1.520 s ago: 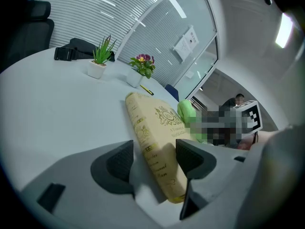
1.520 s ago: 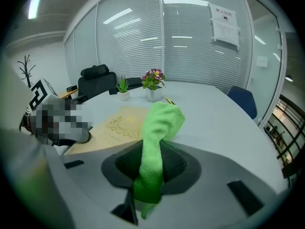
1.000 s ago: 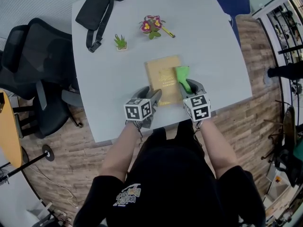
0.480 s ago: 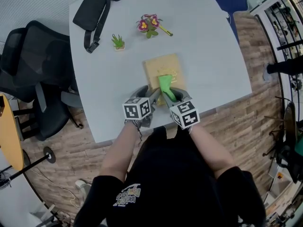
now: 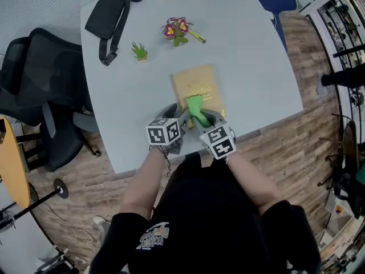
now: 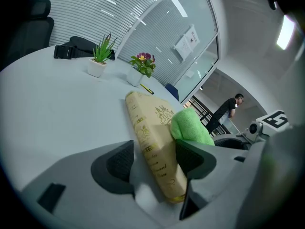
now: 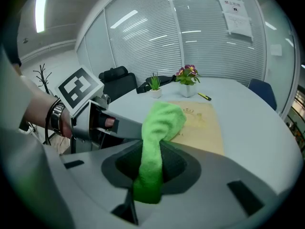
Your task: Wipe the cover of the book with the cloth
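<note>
A tan book (image 5: 197, 85) with gold print lies flat near the table's front edge. My right gripper (image 5: 201, 117) is shut on a green cloth (image 5: 196, 107), whose free end rests on the near part of the cover. In the right gripper view the cloth (image 7: 159, 128) runs up from between the jaws of the right gripper (image 7: 150, 168) onto the book (image 7: 205, 123). My left gripper (image 5: 181, 117) sits at the book's near left corner. In its own view the left gripper (image 6: 152, 159) has one jaw on each side of the book's spine (image 6: 150, 128), beside the cloth (image 6: 190, 128).
A black pouch (image 5: 111, 10), a small green plant (image 5: 140, 52), a flower pot (image 5: 177, 28) and a yellow pen (image 5: 198, 37) lie on the far half of the white table (image 5: 256, 67). A black office chair (image 5: 40, 90) stands left. A person (image 6: 226, 111) stands far off.
My right gripper has dragged the cloth from the book's right edge leftward and toward me across the cover. The left gripper has stayed at the book's corner.
</note>
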Tool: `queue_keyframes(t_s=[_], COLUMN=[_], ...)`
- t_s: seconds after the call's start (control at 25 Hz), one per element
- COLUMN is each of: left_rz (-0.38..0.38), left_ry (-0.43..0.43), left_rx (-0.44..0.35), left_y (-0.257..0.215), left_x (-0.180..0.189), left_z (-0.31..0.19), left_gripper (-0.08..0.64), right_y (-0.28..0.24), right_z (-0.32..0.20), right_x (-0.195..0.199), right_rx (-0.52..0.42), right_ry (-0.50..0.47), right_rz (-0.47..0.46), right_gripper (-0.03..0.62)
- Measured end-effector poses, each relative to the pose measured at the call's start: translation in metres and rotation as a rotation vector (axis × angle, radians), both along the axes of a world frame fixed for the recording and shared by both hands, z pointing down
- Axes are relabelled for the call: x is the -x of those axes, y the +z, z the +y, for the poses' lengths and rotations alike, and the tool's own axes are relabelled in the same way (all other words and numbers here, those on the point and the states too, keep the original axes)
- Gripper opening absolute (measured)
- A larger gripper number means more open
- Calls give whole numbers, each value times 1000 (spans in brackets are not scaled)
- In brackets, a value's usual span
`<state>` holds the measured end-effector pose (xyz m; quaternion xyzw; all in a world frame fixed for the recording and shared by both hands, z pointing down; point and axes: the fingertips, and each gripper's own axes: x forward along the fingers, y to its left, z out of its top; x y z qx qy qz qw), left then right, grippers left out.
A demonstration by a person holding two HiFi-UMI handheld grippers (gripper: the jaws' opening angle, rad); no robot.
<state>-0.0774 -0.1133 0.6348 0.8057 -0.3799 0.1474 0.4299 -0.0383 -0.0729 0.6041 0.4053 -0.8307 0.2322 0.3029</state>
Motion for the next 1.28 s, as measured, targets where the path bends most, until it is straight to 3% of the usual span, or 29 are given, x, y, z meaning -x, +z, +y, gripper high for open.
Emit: queue_keyframes(t_s=[0.2, 0.6, 1.16, 1.28], left_rz=[2, 2, 1, 2], left_ry=[0, 0, -7, -8], left_rx=[-4, -6, -10, -11], left_y=[-1, -1, 0, 0], left_x=[-1, 0, 0, 1], left_z=[1, 1, -1, 0], left_gripper=[276, 276, 276, 276], right_y=[-1, 1, 0, -9], right_z=[-1, -9, -25, -30], right_x=[-11, -51, -120, -134], right_rx=[-24, -57, -45, -48], right_ry=[-13, 54, 218, 246], right_rz=[37, 76, 131, 88], right_gripper=[97, 97, 97, 97])
